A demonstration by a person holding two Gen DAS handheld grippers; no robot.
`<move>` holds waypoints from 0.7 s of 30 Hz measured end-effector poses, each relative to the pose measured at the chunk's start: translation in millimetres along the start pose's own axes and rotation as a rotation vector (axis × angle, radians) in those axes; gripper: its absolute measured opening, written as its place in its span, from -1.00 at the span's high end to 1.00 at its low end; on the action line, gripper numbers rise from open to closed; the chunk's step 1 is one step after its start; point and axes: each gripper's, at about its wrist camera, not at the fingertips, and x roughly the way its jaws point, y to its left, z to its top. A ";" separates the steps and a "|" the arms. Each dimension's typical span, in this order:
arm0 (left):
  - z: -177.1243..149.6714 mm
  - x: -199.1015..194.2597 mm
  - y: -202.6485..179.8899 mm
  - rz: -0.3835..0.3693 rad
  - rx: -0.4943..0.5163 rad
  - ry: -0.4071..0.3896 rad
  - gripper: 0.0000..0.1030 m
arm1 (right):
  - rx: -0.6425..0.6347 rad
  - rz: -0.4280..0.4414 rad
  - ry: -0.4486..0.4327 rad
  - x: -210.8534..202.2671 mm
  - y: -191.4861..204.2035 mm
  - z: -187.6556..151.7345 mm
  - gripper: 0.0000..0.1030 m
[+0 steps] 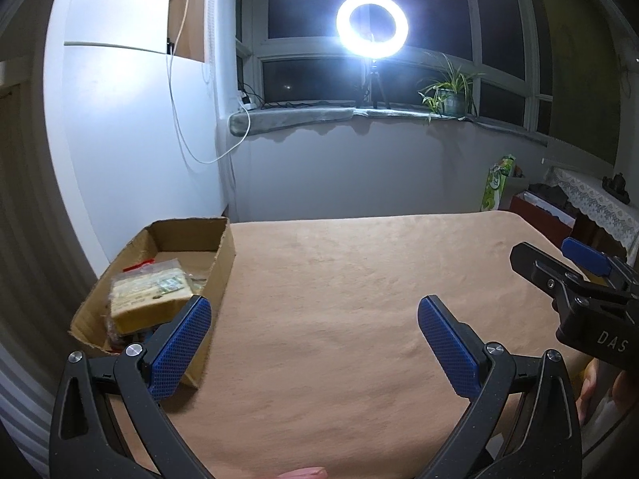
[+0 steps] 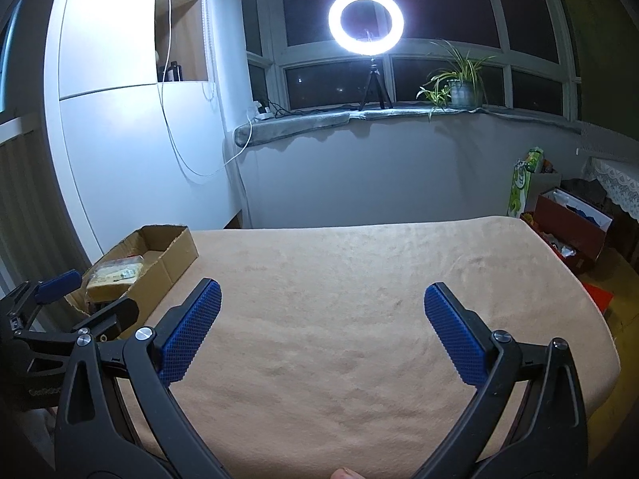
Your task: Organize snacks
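Behind the beige table (image 2: 359,299) a ring light (image 2: 366,20) shines at the dark window. We hold the left gripper (image 1: 314,321) and right gripper (image 2: 322,305) above the cloth, both spread wide with nothing between the pads. Snack packets (image 1: 147,291) lie inside the cardboard box (image 1: 221,255) at the table's left edge

My left gripper (image 1: 313,335) gapes wide over bare tan tablecloth (image 1: 339,279). Cardboard box (image 1: 223,255) at 10 o'clock holds snack packets (image 1: 149,291). My right gripper (image 1: 559,263) at 3 o'clock.
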 end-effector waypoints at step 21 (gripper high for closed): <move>-0.3 -1.3 4.6 0.005 -0.012 0.003 -0.99 | -0.003 0.004 0.008 3.4 -0.9 -2.3 -1.00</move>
